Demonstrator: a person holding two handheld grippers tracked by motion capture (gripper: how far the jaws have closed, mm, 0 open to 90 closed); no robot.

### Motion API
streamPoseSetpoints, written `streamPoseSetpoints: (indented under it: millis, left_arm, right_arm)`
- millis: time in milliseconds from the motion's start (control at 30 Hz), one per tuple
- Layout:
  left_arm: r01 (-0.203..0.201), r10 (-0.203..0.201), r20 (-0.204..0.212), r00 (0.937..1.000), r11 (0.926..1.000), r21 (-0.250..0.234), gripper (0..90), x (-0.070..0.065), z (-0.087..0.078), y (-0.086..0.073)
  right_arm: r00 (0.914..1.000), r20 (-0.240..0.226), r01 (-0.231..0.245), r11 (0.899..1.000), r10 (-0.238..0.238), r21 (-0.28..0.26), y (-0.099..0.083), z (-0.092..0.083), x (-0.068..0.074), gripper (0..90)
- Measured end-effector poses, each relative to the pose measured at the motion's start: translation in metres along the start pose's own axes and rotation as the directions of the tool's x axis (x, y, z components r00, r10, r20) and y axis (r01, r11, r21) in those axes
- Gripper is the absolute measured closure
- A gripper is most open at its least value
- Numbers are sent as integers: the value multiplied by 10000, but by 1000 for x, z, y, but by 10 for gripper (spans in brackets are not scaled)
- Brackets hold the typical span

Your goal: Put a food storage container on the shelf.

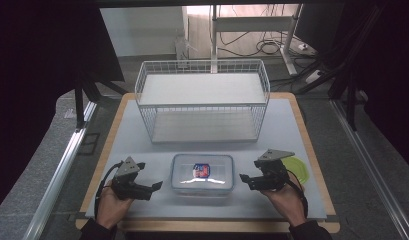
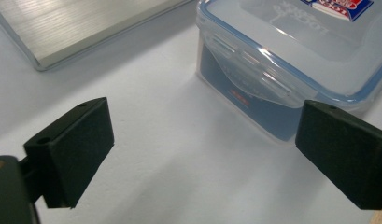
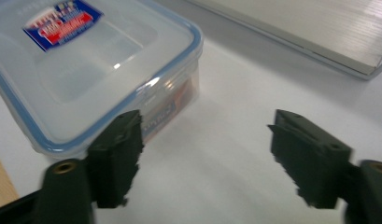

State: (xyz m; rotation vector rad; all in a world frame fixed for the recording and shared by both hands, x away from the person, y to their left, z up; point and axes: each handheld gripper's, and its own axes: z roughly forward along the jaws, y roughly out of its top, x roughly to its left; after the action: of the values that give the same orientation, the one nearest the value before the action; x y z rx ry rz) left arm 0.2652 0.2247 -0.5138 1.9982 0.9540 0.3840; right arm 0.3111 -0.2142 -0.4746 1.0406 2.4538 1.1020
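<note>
- Plastic container (image 1: pixel 202 174), clear with a blue-rimmed snap lid and a red-and-blue label, sits low in the centre of the high view on the white table (image 1: pixel 142 145), between the two grippers and touching neither.
- Left gripper (image 1: pixel 156 187), lower left of that frame, points at the container's left side, jaws spread wide with nothing between them; in the left gripper view the box (image 2: pixel 291 60) fills the upper right, beyond the right jaw.
- Right gripper (image 1: pixel 243 179), lower right, faces the container's right side, jaws apart and empty; in its own view the box (image 3: pixel 86 70) lies upper left, just behind the left jaw.
- A white wire basket (image 1: pixel 202 100) stands behind, upper centre.
- A green lid (image 1: pixel 301 170) lies behind the right gripper.
</note>
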Motion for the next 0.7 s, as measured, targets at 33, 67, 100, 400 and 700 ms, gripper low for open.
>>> streamPoseSetpoints:
  millis: [33, 67, 100, 400, 700]
  left_arm:
    - [45, -45, 30, 10000, 10000, -69, 33, 1, 0, 0]
    - [117, -117, 83, 9999, 9999, -53, 29, 2, 0, 0]
    - [137, -137, 83, 9999, 9999, -22, 29, 1, 0, 0]
    - [336, -303, 1035, 9942, 9990, -300, 42, -2, -4, 19]
    - [200, -270, 1858, 9822, 9990, 397, 25, -12, 20, 41]
  right_arm:
    - [9999, -87, -110, 9999, 109, -81, 0, 0, -1, 199]
    - [9996, -170, -226, 9997, 224, -94, 0, 0, -2, 176]
    - [9993, -299, -229, 9997, 227, -64, 0, 0, -2, 159]
    - [9964, -846, 66, 9995, -92, -314, 5, 1, 7, 76]
    - [9930, -1176, -60, 10000, 64, 33, 13, 11, 17, 43]
